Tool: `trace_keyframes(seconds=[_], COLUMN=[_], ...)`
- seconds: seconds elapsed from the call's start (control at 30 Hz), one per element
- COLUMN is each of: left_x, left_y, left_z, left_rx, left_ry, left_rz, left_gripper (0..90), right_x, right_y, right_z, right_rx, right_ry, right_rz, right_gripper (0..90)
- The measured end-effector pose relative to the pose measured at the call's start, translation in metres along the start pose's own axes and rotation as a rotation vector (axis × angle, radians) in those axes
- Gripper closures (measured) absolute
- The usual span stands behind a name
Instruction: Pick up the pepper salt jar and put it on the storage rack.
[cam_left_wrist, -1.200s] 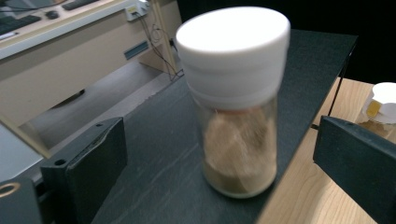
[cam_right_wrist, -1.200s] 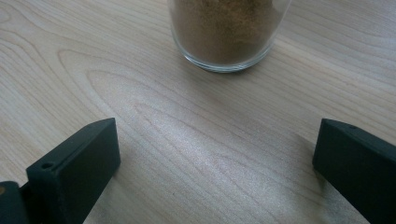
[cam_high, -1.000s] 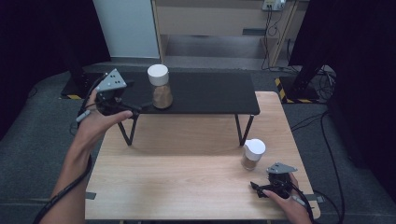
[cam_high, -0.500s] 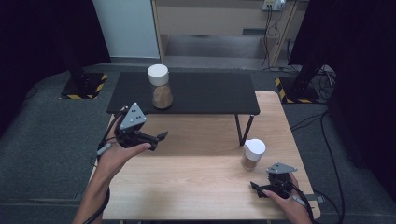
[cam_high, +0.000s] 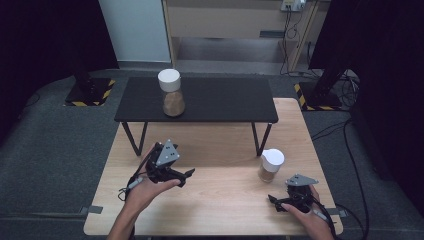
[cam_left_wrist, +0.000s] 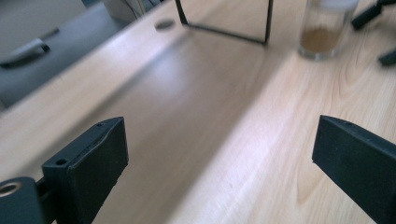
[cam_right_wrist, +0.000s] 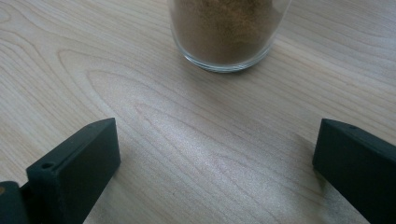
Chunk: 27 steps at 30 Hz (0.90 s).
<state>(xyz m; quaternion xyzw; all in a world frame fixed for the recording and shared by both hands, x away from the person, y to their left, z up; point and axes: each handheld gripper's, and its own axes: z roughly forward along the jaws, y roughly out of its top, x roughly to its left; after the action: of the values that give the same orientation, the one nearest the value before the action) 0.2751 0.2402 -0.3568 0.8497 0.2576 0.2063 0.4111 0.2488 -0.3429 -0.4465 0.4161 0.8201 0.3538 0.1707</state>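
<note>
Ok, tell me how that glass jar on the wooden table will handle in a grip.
The jar looks like smooth clear glass, so probably slippery and breakable. It is roughly half full of brown powder, so likely bottom-heavy and stable. Being round, it would probably roll if tipped.

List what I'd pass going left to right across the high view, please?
Left gripper → jar on the black shelf → jar on the wooden table → right gripper.
</note>
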Motion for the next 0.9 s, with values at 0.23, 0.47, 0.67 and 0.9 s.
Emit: trace_keyframes(seconds=[0.23, 0.47, 0.67, 0.9], left_x=[-0.007, -0.009, 0.0, 0.009], left_y=[-0.021, -0.044, -0.066, -0.081], left_z=[0.014, 0.011, 0.007, 0.009], left_rx=[0.06, 0.101, 0.127, 0.143], left_ry=[-0.019, -0.014, 0.004, 0.019], left_rz=[-0.032, -0.082, -0.159, -0.249], left_gripper=[2.5, 2.7, 2.8, 2.4], right_x=[0.0, 0.0, 0.0, 0.0], right_y=[0.0, 0.0, 0.0, 0.0], right_z=[0.0, 0.0, 0.0, 0.0], right_rx=[0.0, 0.0, 0.0, 0.0], right_ry=[0.0, 0.0, 0.0, -0.001], right_rz=[0.0, 0.0, 0.0, 0.0], right_gripper=[1.5, 1.4, 1.5, 1.5])
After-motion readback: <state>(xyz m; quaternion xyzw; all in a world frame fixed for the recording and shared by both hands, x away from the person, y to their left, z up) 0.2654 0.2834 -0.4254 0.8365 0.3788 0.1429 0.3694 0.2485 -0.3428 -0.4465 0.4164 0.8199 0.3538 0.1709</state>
